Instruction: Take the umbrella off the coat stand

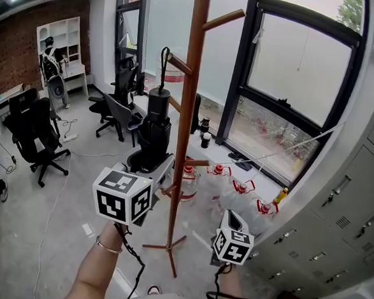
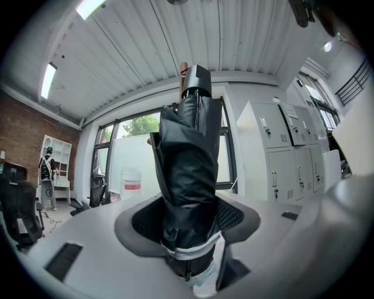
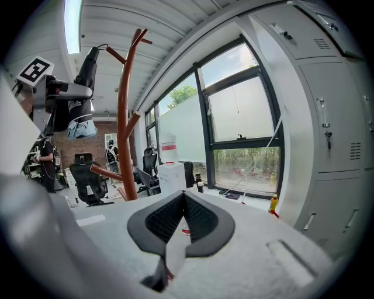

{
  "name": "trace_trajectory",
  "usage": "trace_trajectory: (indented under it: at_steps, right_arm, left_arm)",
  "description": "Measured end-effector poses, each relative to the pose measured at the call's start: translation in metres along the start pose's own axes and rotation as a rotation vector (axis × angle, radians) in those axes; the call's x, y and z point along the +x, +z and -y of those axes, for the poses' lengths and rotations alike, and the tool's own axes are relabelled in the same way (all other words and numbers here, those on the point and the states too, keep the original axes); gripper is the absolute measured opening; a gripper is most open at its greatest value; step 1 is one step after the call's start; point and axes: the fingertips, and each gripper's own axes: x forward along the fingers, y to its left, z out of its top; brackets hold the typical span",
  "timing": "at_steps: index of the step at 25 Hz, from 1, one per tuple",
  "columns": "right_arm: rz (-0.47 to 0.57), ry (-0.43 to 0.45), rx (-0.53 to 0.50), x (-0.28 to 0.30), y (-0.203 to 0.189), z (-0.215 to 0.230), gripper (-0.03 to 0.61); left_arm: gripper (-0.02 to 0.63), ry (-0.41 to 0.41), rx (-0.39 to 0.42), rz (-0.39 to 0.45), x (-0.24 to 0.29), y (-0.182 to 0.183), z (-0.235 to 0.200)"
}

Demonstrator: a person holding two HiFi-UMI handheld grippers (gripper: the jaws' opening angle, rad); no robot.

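Window: a large black-framed glass window (image 1: 294,83) is seen behind the stand, with grey metal lockers (image 1: 355,208) to its right.
Coat stand: a tall brown wooden coat stand (image 1: 188,114) with angled pegs is seen upright on the grey floor; it also appears in the right gripper view (image 3: 124,117).
Umbrella: a black folded fabric umbrella (image 1: 155,127) is held upright just left of the stand's pole, clear of the floor, with its cylindrical handle uppermost. In the left gripper view (image 2: 190,175) its bunched canopy fills the space between the jaws and rises well above them.
Left gripper: the left gripper (image 1: 149,159) is clamped on the umbrella's canopy below the handle. In its own view (image 2: 190,219) the jaws are kept apart by the fabric, which is pressed by a pad on either side.
Right gripper: the right gripper (image 1: 232,222) is held lower and to the right of the stand's base, well apart from the umbrella. In its own view (image 3: 183,195) the jaws are seen together at the tips, with nothing between them.
Pads: the left gripper's black textured pads (image 2: 232,215) are seen touching the umbrella on both flanks.
Strap loop: the umbrella's thin black strap loop (image 1: 163,64) stands up from the handle to the tip of a lower peg; whether the peg is encircled cannot be told.
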Motion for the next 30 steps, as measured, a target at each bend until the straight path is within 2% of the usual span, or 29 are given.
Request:
trace_trajectory:
  at_steps: [9, 18, 22, 30]
  right_arm:
    - [-0.004, 0.005, -0.009, -0.005, -0.003, 0.003, 0.005]
    - [-0.01, -0.021, -0.018, -0.016, -0.006, 0.009, 0.005]
    - [-0.009, -0.048, -0.019, -0.022, -0.006, 0.02, 0.005]
    - [-0.007, -0.117, -0.012, -0.035, -0.006, 0.047, 0.005]
  left_arm:
    - [0.232, -0.013, -0.02, -0.002, -0.008, -0.008, 0.012]
    - [0.232, -0.085, -0.061, -0.005, -0.008, -0.022, 0.041]
    - [0.232, -0.131, -0.098, 0.0, -0.004, -0.028, 0.057]
    - [0.232, -0.212, -0.119, -0.004, 0.014, -0.041, 0.093]
